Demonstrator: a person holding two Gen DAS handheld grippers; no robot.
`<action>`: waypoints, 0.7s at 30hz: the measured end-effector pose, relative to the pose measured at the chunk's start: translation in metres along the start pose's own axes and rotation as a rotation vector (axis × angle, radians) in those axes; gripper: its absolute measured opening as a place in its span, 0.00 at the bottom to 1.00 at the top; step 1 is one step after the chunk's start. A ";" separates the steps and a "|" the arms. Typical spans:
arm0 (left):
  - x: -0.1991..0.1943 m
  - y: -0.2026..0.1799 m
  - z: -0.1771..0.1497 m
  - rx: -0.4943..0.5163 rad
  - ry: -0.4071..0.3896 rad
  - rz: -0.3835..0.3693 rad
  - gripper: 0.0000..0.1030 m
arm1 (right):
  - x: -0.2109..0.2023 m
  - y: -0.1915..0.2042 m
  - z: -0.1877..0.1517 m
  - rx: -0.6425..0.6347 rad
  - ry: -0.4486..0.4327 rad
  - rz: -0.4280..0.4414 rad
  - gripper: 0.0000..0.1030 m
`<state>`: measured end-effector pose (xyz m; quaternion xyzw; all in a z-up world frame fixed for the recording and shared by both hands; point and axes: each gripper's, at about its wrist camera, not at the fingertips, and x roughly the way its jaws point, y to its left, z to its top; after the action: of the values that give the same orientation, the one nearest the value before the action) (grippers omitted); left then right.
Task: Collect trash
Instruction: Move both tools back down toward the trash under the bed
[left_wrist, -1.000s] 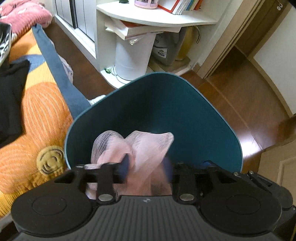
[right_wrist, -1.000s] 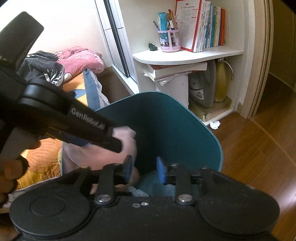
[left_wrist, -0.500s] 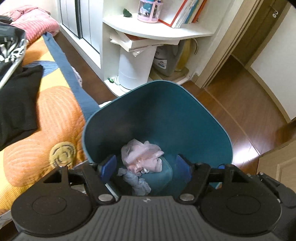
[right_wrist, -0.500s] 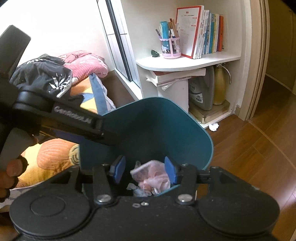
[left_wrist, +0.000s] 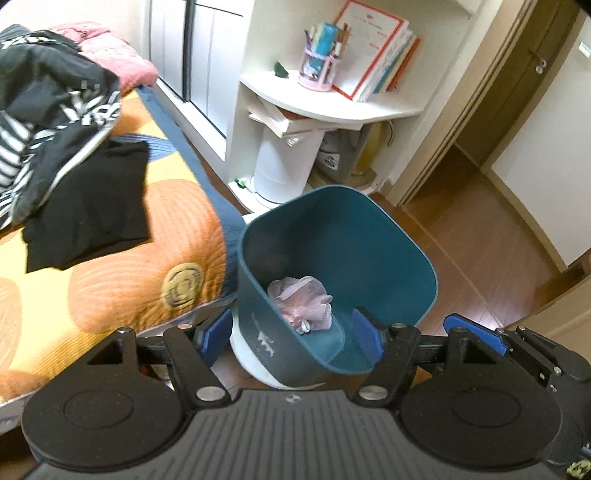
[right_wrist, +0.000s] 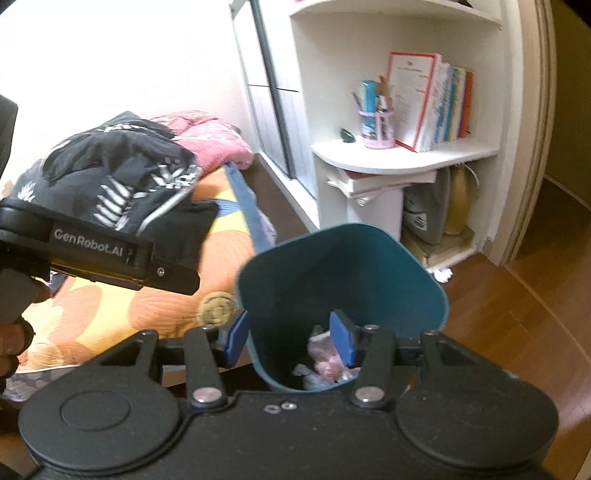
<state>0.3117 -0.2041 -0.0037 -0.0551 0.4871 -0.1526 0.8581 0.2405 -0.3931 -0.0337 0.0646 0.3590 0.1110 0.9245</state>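
Note:
A teal waste bin (left_wrist: 354, 247) stands on the wooden floor beside the bed. A pink mesh wad (left_wrist: 301, 299) lies loose at its bottom on other scraps; in the right wrist view the same pink wad (right_wrist: 327, 363) shows low in the bin (right_wrist: 332, 269). My left gripper (left_wrist: 291, 338) hovers above the bin's near rim, open, with nothing between its blue pads. My right gripper (right_wrist: 290, 339) is also open and empty above the near rim, one pad outside the bin and one over it. The left gripper's black body (right_wrist: 122, 253) crosses the right wrist view at left.
An orange patterned quilt (left_wrist: 122, 266) with black clothes (left_wrist: 88, 206) lies left of the bin. Behind stands a white corner shelf (left_wrist: 332, 107) with books, a pen holder and a white cylinder (left_wrist: 280, 166). A crumpled white paper (right_wrist: 443, 275) lies on the floor by the shelf.
The left gripper opened and let the pink wad fall into the bin. The right gripper's jaws widened too. Both grippers rose and drew back, so the bin looks smaller and lower.

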 end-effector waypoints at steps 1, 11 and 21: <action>-0.008 0.004 -0.003 -0.004 -0.010 0.001 0.69 | -0.003 0.006 0.001 -0.007 -0.004 0.008 0.47; -0.084 0.048 -0.044 -0.041 -0.090 0.046 0.75 | -0.029 0.069 0.001 -0.038 -0.011 0.130 0.48; -0.130 0.113 -0.098 -0.099 -0.153 0.151 0.84 | -0.017 0.137 -0.028 -0.132 0.062 0.255 0.48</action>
<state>0.1895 -0.0508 0.0244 -0.0724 0.4297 -0.0588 0.8981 0.1872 -0.2636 -0.0159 0.0454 0.3683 0.2531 0.8934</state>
